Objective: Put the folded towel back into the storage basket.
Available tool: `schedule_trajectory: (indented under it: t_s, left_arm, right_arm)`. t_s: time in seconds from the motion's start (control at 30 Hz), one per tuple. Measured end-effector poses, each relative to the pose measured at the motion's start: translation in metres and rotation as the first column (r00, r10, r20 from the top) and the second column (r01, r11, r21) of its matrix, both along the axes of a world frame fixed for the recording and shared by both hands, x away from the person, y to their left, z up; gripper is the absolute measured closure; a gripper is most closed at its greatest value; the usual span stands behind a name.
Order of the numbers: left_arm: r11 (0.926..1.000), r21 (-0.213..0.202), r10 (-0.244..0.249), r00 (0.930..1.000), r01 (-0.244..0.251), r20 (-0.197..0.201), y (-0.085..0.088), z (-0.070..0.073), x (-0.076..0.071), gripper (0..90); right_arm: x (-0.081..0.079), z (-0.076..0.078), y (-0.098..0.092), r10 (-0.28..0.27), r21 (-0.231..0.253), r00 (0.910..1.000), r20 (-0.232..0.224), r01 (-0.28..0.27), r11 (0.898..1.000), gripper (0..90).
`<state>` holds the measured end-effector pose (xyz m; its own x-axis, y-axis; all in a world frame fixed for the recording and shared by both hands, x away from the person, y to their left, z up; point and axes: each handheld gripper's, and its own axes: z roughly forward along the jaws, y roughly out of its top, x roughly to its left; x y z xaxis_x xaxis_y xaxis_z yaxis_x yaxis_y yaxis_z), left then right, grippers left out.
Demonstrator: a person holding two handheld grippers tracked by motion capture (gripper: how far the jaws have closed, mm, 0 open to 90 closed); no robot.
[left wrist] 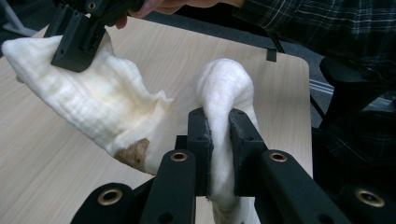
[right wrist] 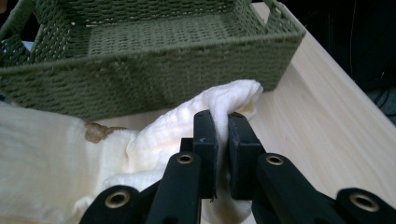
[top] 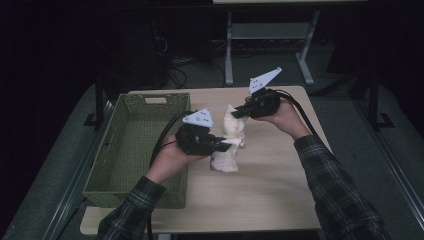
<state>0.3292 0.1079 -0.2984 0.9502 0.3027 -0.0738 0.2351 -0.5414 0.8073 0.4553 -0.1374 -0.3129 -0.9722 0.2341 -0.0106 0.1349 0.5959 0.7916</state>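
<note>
Both claws pinch cream cloth [top: 229, 142] — green basket [top: 131, 150] just left, wooden table [top: 270, 185]

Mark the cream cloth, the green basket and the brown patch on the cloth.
cream cloth [top: 226, 159]: high view, hanging lower end.
green basket [right wrist: 140, 79]: right gripper view, near wall.
brown patch [left wrist: 134, 154]: left gripper view, its middle.

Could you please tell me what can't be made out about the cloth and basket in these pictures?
- Cream ribbed cloth: its full shape; bunched between the left claw and right claw, high view.
- Brown patch on the cloth: label or stain, too small, left gripper view.
- Green woven basket: its floor, partly hidden by its near wall, right gripper view.
</note>
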Motion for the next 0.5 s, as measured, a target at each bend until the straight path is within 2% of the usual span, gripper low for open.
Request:
schedule_trajectory:
  t_s: [0.13, 0.27, 0.5]
  left_arm:
    - [0.9998, -0.014, 0.014, 0.9999, -0.014, -0.001, 0.019, 0.002, -0.001, 80.1]
    - [0.9994, -0.01, 0.033, 0.9994, -0.033, 0.006, 0.035, 0.004, -0.001, 80.0]
    - [0.9982, -0.009, 0.059, 0.9982, -0.059, 0.008, 0.054, 0.004, -0.004, 80.1]
  right_arm:
    - [0.004, 0.007, 0.018, 0.018, 0.004, 0.9998, 0.009, -0.018, 1.0, 83.6]
    - [0.006, 0.011, 0.035, 0.036, 0.003, 0.9992, 0.016, -0.036, 0.999, 83.7]
    - [0.011, 0.012, 0.06, 0.06, -0.003, 0.9981, 0.012, -0.06, 0.998, 83.7]
